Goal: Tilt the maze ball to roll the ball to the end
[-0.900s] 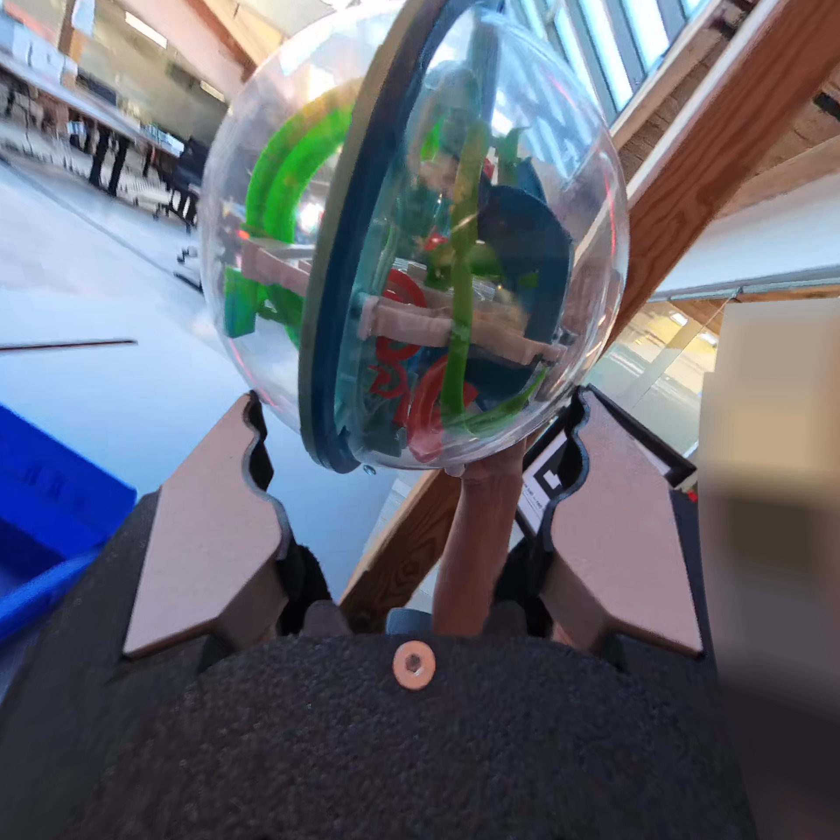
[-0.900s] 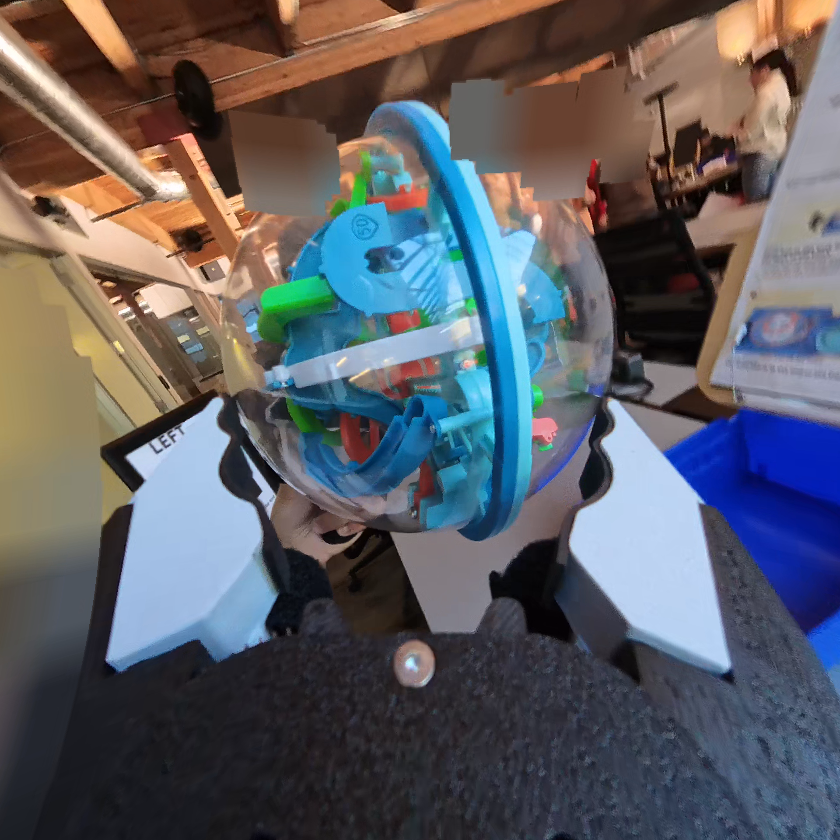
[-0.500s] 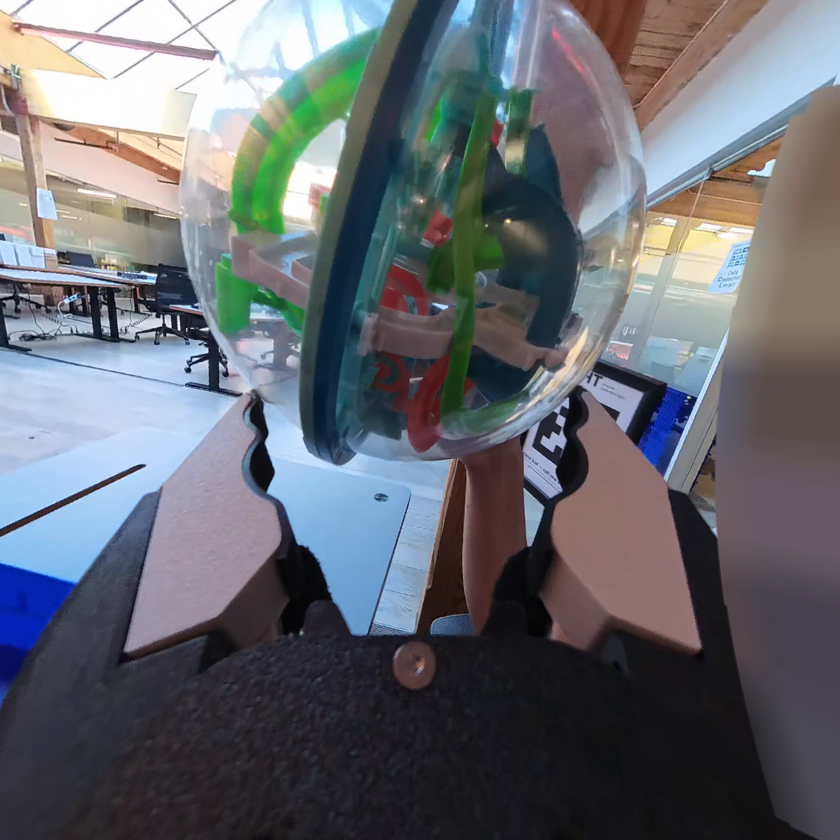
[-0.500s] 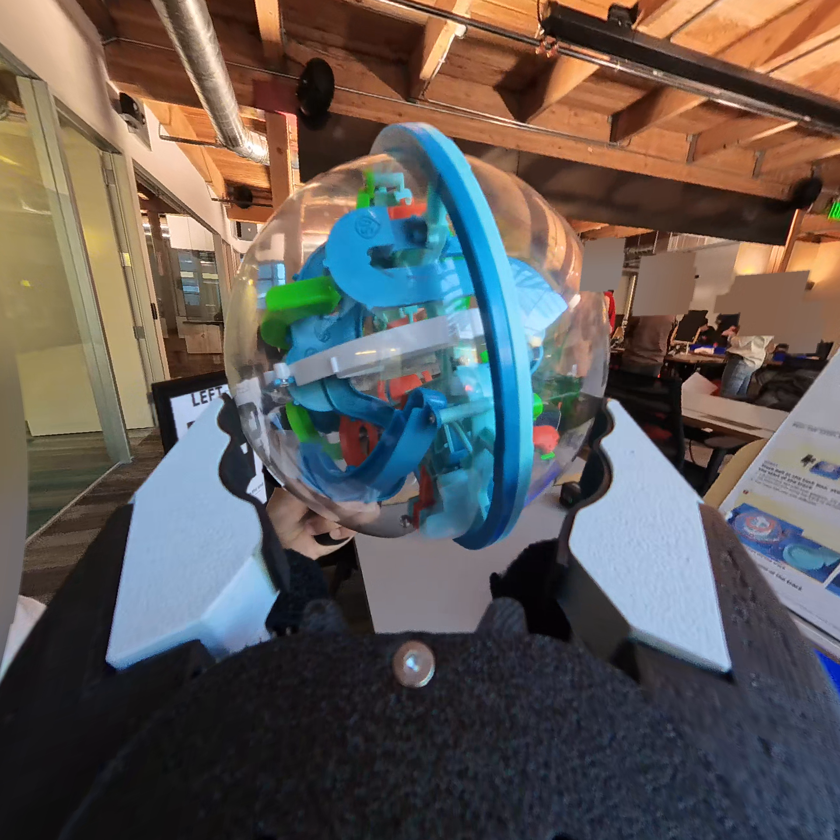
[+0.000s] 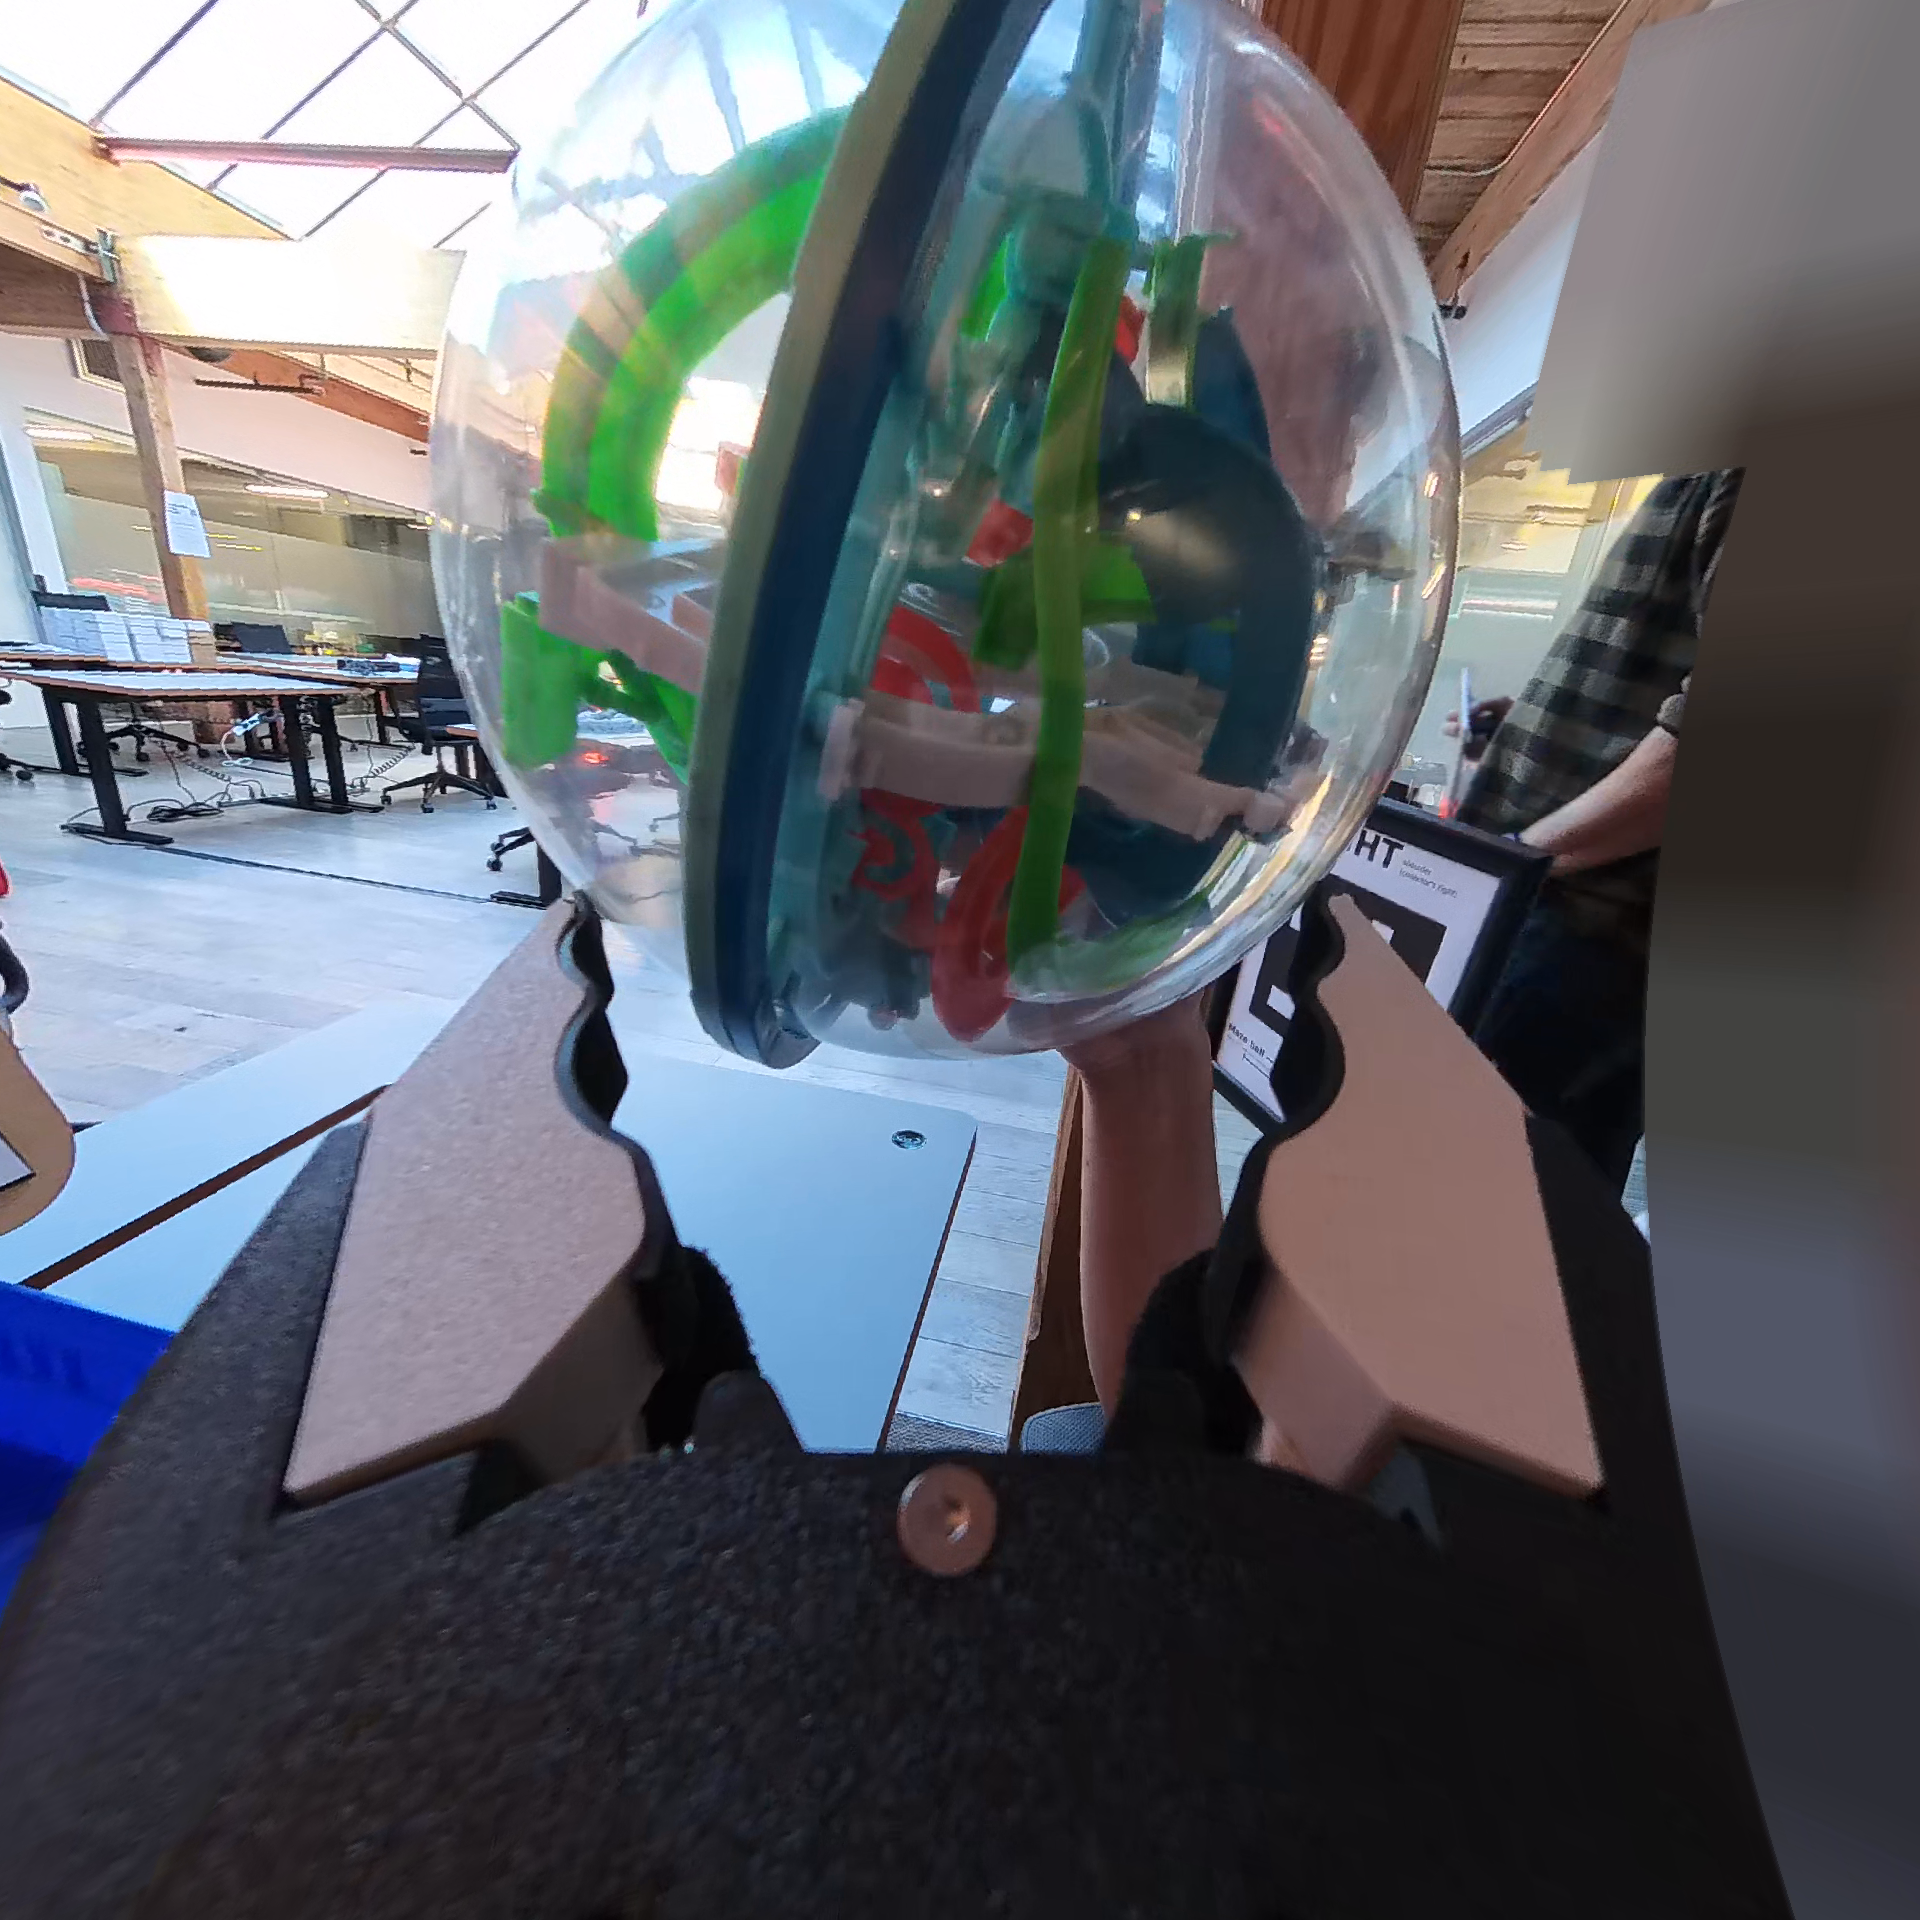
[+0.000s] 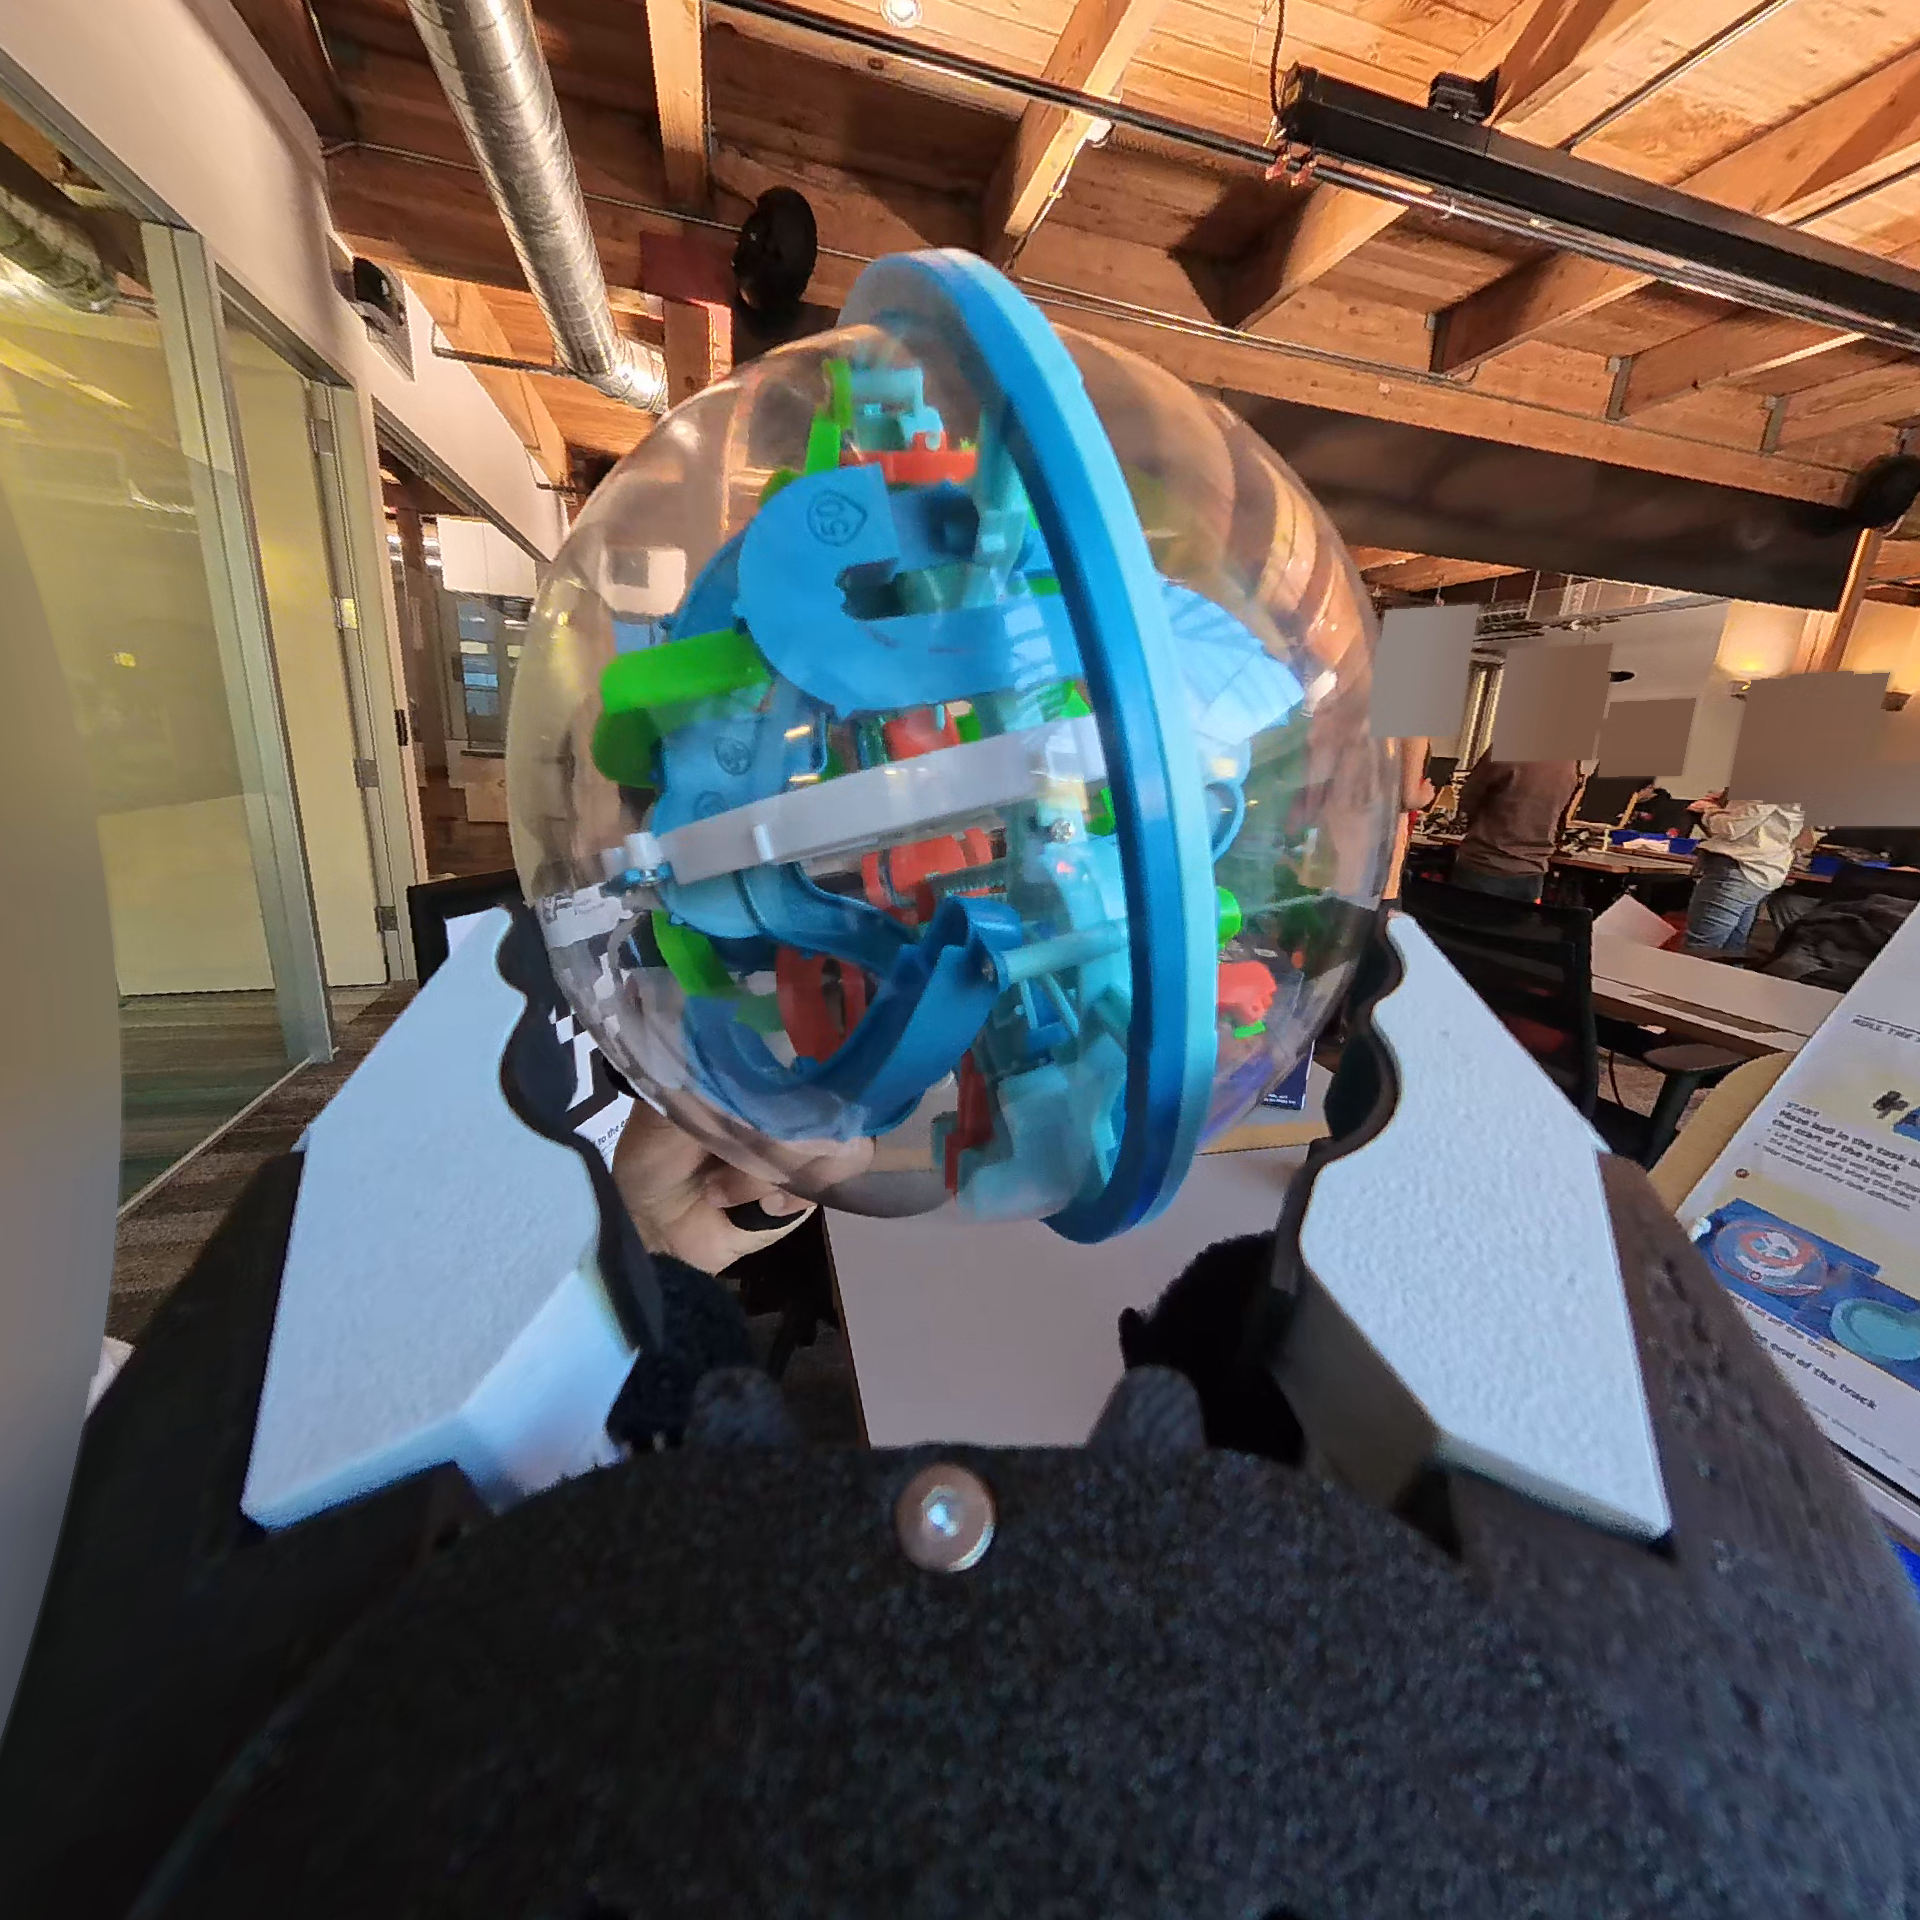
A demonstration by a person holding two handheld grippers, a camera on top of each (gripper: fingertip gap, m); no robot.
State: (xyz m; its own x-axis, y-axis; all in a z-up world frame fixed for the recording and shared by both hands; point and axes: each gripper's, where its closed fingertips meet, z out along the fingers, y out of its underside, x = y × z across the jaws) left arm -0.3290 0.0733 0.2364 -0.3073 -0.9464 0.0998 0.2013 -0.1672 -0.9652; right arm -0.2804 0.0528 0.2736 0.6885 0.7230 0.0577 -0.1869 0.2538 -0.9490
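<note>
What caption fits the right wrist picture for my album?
A clear maze ball with a blue ring sits between the right gripper's white fingers, high under wooden ceiling beams.

Desks and office chairs standing at middle left of left wrist frame, skylight glowing at upper left. Blue bin showing at lower left edge. Person in plaid sleeve standing at right. In right wrist frame, wooden beams and silver duct running across top, glass partition standing at left, printed sheet leaning at lower right, people standing at far right.
</note>
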